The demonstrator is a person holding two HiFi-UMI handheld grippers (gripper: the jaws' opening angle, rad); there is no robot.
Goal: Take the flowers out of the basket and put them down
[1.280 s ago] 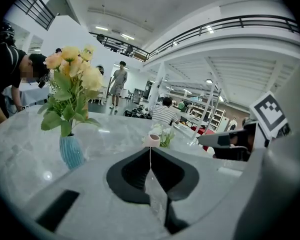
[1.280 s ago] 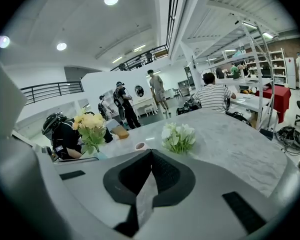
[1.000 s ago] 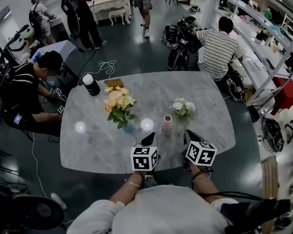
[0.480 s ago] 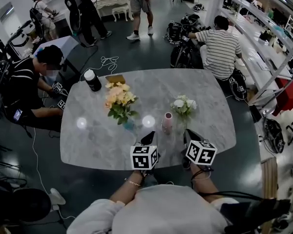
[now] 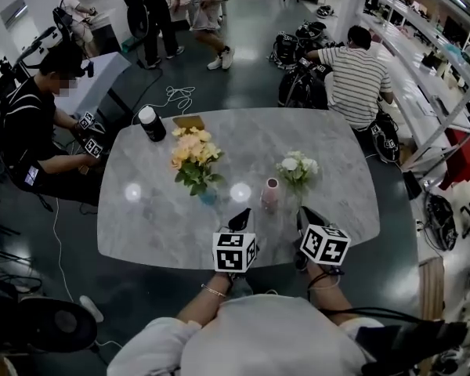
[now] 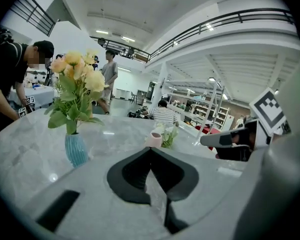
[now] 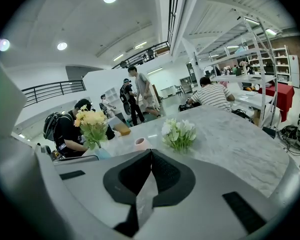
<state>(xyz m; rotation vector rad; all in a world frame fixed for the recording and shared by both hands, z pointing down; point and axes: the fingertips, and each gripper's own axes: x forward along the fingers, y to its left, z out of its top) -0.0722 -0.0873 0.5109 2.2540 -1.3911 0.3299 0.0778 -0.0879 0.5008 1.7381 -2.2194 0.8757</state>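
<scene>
A bunch of yellow flowers (image 5: 194,157) stands in a small blue vase (image 5: 207,199) left of the marble table's (image 5: 157,225) middle. To its right are an empty pink vase (image 5: 270,194) and a bunch of white flowers (image 5: 296,168). No basket shows in any view. My left gripper (image 5: 239,219) is shut and empty at the near edge, short of the blue vase (image 6: 76,150) and the yellow flowers (image 6: 75,76). My right gripper (image 5: 305,216) is also shut and empty, just short of the white flowers (image 7: 179,133) and the pink vase (image 7: 141,144).
A black cylinder with a white lid (image 5: 151,124) and a flat tan object (image 5: 189,121) lie at the table's far left. One person (image 5: 39,124) crouches at the left edge, another in a striped shirt (image 5: 360,73) sits beyond the far side. Shelving (image 5: 431,45) runs along the right.
Both grippers have kept still and shut. People in the background have walked on, and the head view has shifted slightly.
</scene>
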